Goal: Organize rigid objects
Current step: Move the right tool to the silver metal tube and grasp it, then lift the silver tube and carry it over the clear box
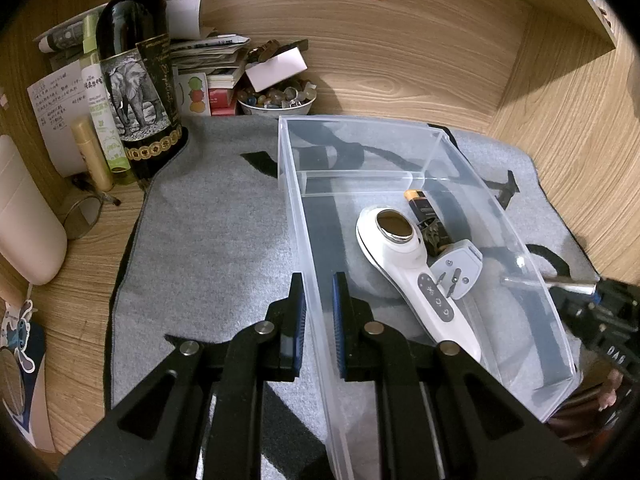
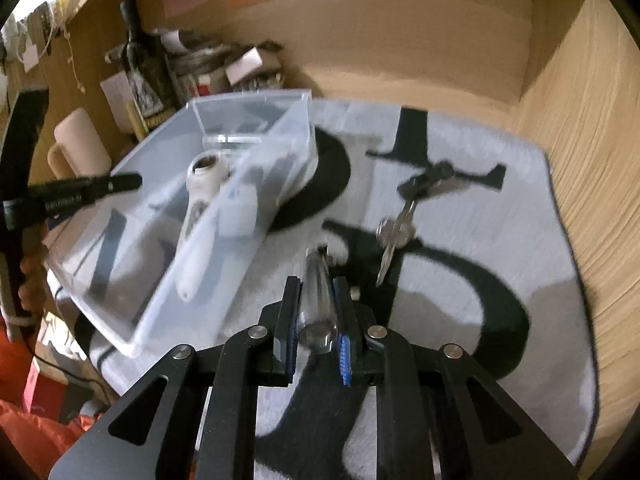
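Observation:
A clear plastic bin (image 1: 400,148) sits on a grey mat (image 1: 208,240). Inside lie a white handheld device (image 1: 404,264), a white plug adapter (image 1: 460,272) and a dark battery (image 1: 424,210). My left gripper (image 1: 319,288) straddles the bin's left wall, one finger on each side, narrowly open. My right gripper (image 2: 316,292) is shut on a clear-handled screwdriver (image 2: 318,296), held above the mat just right of the bin (image 2: 248,128). A bunch of keys (image 2: 400,224) lies on the mat beyond it. The screwdriver's tip (image 1: 560,282) shows at the bin's right wall.
A wine bottle (image 1: 140,80), small bottles, papers and a bowl of stones (image 1: 276,100) crowd the back left corner. Wooden walls close the back and right. A pink container (image 1: 28,216) stands at left.

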Demonstrator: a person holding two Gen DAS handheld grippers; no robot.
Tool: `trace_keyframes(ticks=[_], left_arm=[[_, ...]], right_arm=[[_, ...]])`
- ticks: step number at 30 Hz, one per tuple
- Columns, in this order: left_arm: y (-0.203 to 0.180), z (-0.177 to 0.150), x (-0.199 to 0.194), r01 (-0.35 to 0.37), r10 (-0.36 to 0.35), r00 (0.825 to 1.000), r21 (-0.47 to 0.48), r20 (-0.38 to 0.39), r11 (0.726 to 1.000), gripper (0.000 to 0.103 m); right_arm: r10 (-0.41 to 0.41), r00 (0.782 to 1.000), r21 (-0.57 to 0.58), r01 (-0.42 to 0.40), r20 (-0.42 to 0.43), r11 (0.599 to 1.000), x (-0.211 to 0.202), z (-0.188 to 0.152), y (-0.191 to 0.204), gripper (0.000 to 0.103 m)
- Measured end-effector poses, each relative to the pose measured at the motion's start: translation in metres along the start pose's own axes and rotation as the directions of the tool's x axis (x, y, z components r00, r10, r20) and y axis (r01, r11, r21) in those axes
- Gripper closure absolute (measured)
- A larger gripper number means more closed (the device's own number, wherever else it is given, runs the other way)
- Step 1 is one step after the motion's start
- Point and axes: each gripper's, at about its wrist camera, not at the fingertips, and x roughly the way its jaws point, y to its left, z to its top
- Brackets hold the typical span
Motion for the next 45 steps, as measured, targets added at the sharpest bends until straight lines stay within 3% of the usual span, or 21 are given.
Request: trace_keyframes(ticks=[15,31,37,45], left_arm=[[0.000,0.000,0.000,-0.001,0.001,1.000,0.000,0.000,1.000,0.091],[-0.001,0.000,-0.001,0.001,-0.001,1.000,-0.002,0.000,1.000,0.091],[-0.002,0.000,0.000,0.002,-0.002,1.000,-0.002,0.000,1.000,0.091],[-0.003,0.001,0.001,0.005,-0.005,1.000,-0.004,0.000,1.000,0.091]], right_arm=[[-0.009,0.991,-0.023,0.012,0.130,1.000,-0.024,0.039,0.004,0.089],[0.118,0.950,-0.131,-0.083,0.289,0.988,-0.054,0.087,0.054,0.089],[0.181,0.947,-0.181,-0.135,0.267,0.974,-0.046,0.091,0.076,0.088],[0.254,0.962,-0.213,-0.229,0.097,0.950,-0.002,0.078,0.100,0.088]])
